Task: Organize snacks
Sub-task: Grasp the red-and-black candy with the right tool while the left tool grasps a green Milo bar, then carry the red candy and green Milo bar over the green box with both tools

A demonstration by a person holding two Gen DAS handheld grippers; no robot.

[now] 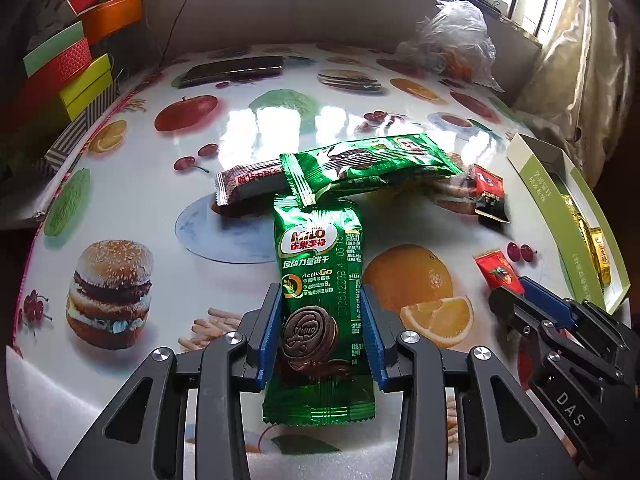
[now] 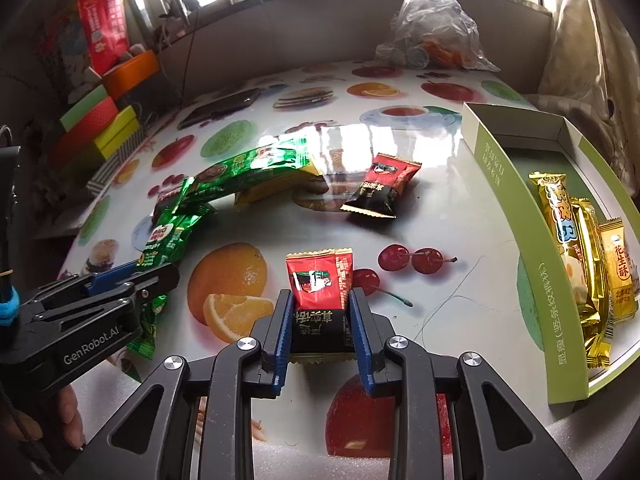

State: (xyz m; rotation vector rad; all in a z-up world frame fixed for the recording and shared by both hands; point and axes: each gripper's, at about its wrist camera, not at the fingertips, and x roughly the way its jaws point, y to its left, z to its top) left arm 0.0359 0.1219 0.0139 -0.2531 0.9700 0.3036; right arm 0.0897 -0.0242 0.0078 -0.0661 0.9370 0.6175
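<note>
My left gripper (image 1: pixel 320 292) is shut on a green Milo biscuit packet (image 1: pixel 318 248); both blue pads press its sides, and its far end lies under a second green Milo packet (image 1: pixel 360 164). The right wrist view shows that same gripper (image 2: pixel 132 276) at the left, holding the green packet (image 2: pixel 168 240). My right gripper (image 2: pixel 321 294) is shut on a small red-and-black snack packet (image 2: pixel 318 280) low over the fruit-printed table (image 2: pixel 420 168). In the left wrist view it (image 1: pixel 516 292) appears at the right with the red packet (image 1: pixel 498 272) at its tips.
A green-walled cardboard tray (image 2: pixel 516 216) at the right holds several golden snack packets (image 2: pixel 568 248). Another red-and-black packet (image 2: pixel 384 188), a yellow packet (image 2: pixel 276 188) and a brown-and-white packet (image 1: pixel 248 180) lie mid-table. A plastic bag (image 2: pixel 432 28), a phone (image 1: pixel 232 70) and coloured boxes (image 1: pixel 68 68) sit farther back.
</note>
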